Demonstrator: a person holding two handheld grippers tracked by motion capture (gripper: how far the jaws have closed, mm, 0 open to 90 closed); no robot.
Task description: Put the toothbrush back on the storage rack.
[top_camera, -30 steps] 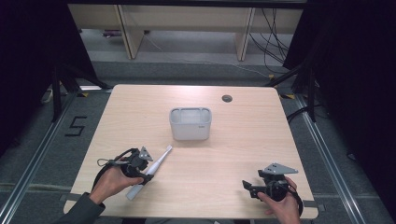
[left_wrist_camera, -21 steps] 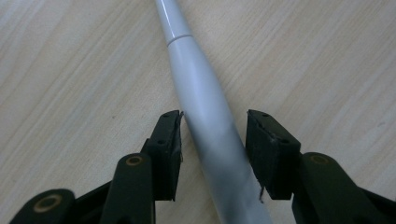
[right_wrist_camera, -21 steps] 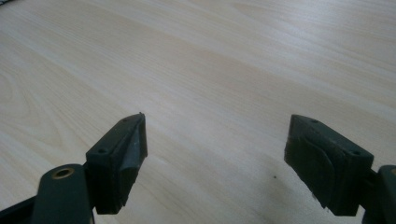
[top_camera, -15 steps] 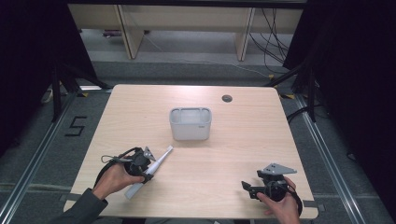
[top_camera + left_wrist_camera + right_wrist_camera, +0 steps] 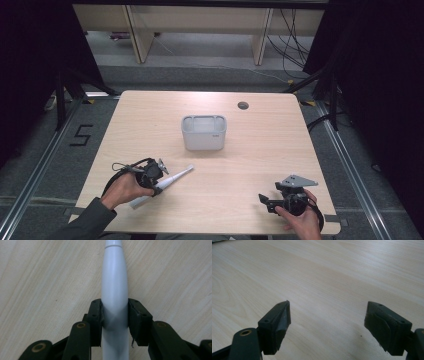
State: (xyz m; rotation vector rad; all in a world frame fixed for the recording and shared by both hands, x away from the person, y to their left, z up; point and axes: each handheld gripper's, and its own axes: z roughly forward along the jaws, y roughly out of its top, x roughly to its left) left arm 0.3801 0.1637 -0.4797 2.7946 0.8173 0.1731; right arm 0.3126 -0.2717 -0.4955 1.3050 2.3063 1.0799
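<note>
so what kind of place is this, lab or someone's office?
Most likely a lab recording station: a bare wooden table fenced by black curtains, loose cables on the floor behind, and a "5" marked on the floor.

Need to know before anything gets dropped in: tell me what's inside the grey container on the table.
The grey container shows pale inner walls and nothing standing above its rim in the high view. Its near wall covers the bottom, so something small lying there cannot be ruled out.
</note>
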